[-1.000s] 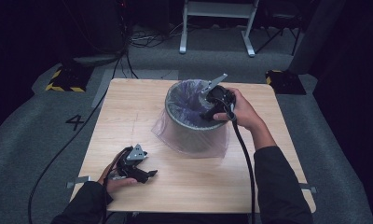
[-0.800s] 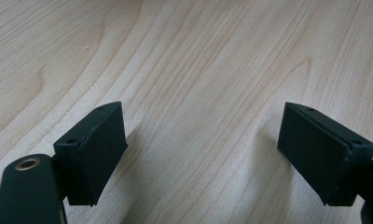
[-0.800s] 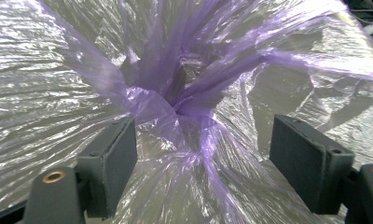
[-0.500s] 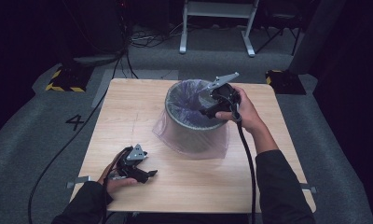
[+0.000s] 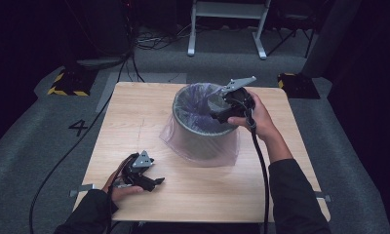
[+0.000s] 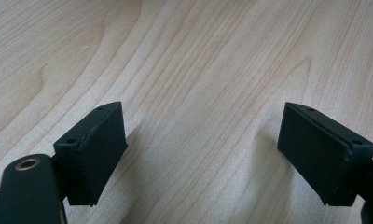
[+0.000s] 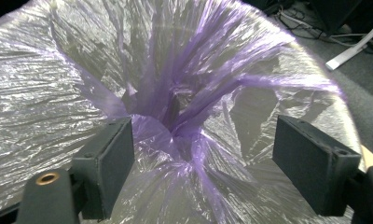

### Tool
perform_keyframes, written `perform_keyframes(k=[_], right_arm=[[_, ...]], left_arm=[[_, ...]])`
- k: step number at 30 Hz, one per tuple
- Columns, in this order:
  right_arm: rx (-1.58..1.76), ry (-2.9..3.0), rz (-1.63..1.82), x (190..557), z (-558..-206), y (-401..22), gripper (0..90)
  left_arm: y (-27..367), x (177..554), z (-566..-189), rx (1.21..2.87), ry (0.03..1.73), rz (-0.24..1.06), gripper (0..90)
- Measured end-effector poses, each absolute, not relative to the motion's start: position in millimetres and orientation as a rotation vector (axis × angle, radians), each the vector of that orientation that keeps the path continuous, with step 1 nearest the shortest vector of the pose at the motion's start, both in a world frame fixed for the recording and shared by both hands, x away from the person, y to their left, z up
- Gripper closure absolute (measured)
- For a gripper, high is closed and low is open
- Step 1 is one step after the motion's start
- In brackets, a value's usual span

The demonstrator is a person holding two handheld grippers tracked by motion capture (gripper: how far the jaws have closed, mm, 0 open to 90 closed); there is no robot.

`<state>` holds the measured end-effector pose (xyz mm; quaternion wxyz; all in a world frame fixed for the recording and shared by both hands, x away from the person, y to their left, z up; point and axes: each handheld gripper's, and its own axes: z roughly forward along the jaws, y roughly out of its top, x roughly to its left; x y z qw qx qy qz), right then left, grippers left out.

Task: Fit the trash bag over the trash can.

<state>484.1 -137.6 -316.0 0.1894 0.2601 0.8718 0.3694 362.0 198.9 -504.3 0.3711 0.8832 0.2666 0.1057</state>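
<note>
Translucent purple plastic film, a thin bin liner [image 5: 199, 100], lined the round grey metal bin [image 5: 203, 139] just above and right of the centre of the high view; its loose skirt was folded over the rim and spread onto the table around the base, presumably to anchor the bag. In the right gripper view the film gathered into a dark purple funnel [image 7: 175, 112] at mid-frame, which suggests the liner was being pressed down into the bin's hollow. The right gripper [image 5: 222, 114], held in the person's right hand [image 5: 256, 119], hung over the bin's right rim and pointed into the mouth. Its jaws stood wide apart in its own view, with rumpled film lying between and beneath them; the pads [image 7: 111, 161] pinched nothing. The left gripper [image 5: 154, 183] rested at the lower left of the high view, well apart from the bin and probably parked while idle. Its jaws were likewise spread wide over bare wood, empty. The surface was a square, pale wood-grain table [image 5: 134, 112]. Around it lay grey carpet bearing a painted numeral 4 [image 5: 79, 127] at the left, with black-and-yellow striped floor blocks [image 5: 66, 83], trailing cables and a white metal frame [image 5: 227, 24] in the dark upper part.
</note>
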Motion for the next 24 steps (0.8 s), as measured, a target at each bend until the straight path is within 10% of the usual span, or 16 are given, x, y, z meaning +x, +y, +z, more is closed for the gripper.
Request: perform_keyframes(k=[24], right_arm=[[0.693,2.379,1.116,462,-301,-159,20.4]], left_arm=[[199,362,-504,2.265,0.684,0.271,14.8]])
